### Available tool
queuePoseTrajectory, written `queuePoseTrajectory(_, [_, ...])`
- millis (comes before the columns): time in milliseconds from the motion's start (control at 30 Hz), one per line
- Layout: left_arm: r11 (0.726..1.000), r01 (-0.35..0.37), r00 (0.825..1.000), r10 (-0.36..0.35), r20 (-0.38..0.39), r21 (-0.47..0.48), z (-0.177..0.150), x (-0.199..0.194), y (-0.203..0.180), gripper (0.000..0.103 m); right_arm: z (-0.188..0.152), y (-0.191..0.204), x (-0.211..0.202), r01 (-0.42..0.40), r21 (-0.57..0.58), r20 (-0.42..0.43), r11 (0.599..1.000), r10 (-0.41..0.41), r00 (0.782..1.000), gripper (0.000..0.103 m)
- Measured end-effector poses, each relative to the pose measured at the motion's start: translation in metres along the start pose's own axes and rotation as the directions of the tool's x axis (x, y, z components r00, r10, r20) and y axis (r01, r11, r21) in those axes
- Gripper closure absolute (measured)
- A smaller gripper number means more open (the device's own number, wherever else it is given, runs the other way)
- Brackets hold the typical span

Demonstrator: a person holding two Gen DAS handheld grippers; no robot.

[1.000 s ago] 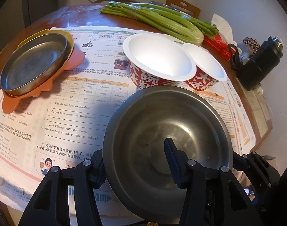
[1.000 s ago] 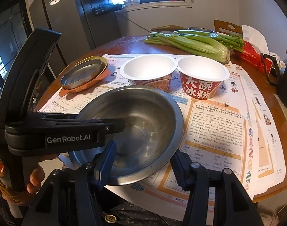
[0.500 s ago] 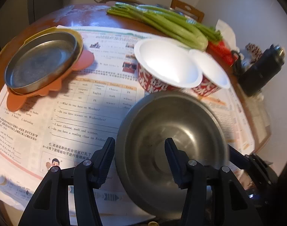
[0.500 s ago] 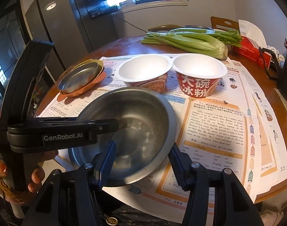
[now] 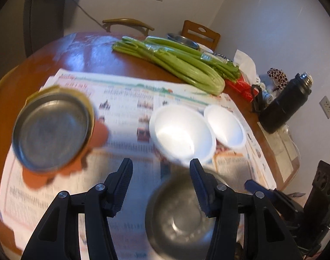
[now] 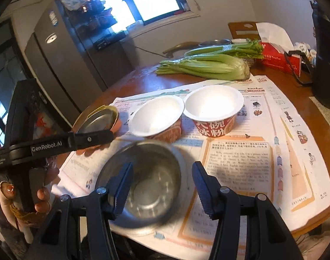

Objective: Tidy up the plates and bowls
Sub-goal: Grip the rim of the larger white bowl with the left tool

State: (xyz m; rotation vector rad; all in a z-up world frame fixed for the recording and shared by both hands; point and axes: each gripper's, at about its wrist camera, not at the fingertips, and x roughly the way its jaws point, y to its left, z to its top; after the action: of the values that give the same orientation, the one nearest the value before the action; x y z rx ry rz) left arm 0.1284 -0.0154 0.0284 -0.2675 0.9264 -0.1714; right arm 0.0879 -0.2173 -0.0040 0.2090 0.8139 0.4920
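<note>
A steel bowl sits on the newspaper at the near table edge and looks blurred. My right gripper hovers over it, open: one finger is above the bowl's inside, the other clear of its rim. My left gripper is raised to the bowl's left, open and holding nothing. Beyond stand two red paper bowls with white insides. A steel plate rests on an orange mat at the left.
Celery lies across the far side of the round wooden table. A black flask and a red tissue box crowd the right edge. Another steel bowl sits far back. A hand holds the left gripper's handle.
My left gripper came off the steel bowl's rim, rising and drawing away to the left. The right gripper rose and rolled a little, so the bowl looks smaller under it.
</note>
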Motion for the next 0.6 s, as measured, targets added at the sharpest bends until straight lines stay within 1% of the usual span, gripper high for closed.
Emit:
queuePoseTrajectory(133, [1.0,0.004,1.0,-0.004,-0.004,0.004,0.027,0.021,0.006,0.047,0.017,-0.001,0.026,0.003,0.035,-0.041,0.999,-0.001,0.999,0.046])
queuePoseTrajectory(200, [1.0,0.013,0.999,-0.014,-0.032,-0.014,0.033,0.035,0.01,0.047,0.024,-0.002,0.038,0.005,0.046,-0.053,0.999,-0.002,0.999,0.047])
queuePoseTrajectory(267, [0.999,0.029,0.998,-0.03,-0.051,-0.018,0.037,0.048,0.012,0.047,0.03,-0.004,0.048,0.012,0.064,-0.06,0.998,-0.008,0.998,0.046])
queuePoseTrajectory(367, [0.999,0.038,0.997,-0.038,-0.074,-0.009,0.041,0.066,0.011,0.047,0.037,-0.006,0.063,0.002,0.079,-0.075,0.997,0.004,0.997,0.047])
queuePoseTrajectory(433, [0.998,0.068,0.994,-0.068,-0.09,-0.013,0.043,0.076,0.01,0.047,0.04,-0.007,0.071,0.008,0.073,-0.083,0.997,-0.001,0.997,0.049])
queuePoseTrajectory(533, [0.996,0.083,0.991,-0.085,-0.102,-0.021,0.043,0.085,0.009,0.047,0.043,-0.007,0.077,0.019,0.057,-0.081,0.998,-0.015,0.997,0.05])
queuePoseTrajectory(600, [0.994,0.105,0.989,-0.107,-0.104,-0.025,0.043,0.087,0.009,0.056,0.045,-0.003,0.081,0.023,0.037,-0.082,0.999,-0.02,0.996,0.05])
